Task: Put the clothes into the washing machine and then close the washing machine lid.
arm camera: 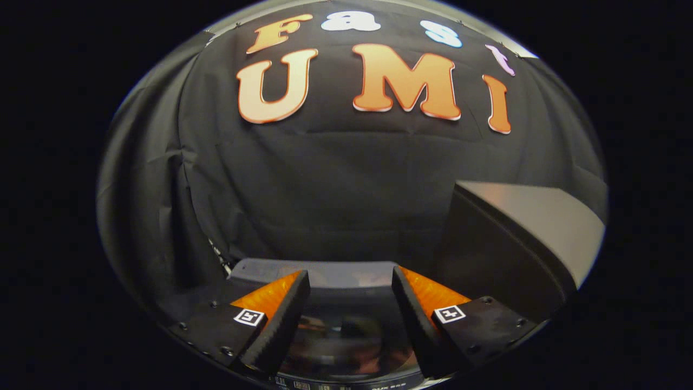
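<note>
Risk I'm seeing: no clothes are showing, so I may be closing the lid on an unloaded drum, or catching a finger on the rim going down. My gripper point(351, 303) is hanging wide open, holding nothing. Washing machine point(346, 336) is sitting just under and between the fingers, glossy lid point(352, 355) below, a dark box point(520, 238) far right.

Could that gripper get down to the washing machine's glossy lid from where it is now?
Probably yes. The gripper has its fingers open with nothing between them, and the washing machine lid lies right under and just ahead of them, with nothing in between.
</note>
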{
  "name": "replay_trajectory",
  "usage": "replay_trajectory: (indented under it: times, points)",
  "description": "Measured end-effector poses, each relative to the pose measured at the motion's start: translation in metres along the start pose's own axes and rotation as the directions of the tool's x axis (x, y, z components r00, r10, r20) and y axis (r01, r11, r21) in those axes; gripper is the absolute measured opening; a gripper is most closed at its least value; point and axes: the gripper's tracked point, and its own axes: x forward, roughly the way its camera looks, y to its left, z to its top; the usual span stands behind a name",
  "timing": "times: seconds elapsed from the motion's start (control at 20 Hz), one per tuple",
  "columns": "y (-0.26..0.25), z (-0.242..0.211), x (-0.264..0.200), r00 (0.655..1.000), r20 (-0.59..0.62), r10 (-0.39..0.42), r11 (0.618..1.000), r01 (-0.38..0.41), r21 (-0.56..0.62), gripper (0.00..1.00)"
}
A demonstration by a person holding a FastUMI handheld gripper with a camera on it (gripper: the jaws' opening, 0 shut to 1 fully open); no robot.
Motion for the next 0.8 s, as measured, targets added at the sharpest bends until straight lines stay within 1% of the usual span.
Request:
replay_trajectory:
  times: [0.15,0.35,0.6,0.8]
  points:
    - [0.002,-0.024,-0.001,0.999,-0.04,0.001,1.0,0.0,0.028,0.99]
    - [0.006,-0.031,-0.006,0.998,-0.057,0.008,0.999,-0.007,0.033,0.99]
    - [0.006,-0.001,-0.014,1.0,0.0,0.013,1.0,-0.013,0.026,0.98]
    - [0.017,0.04,-0.044,0.998,0.058,0.033,0.999,-0.035,0.038,0.98]
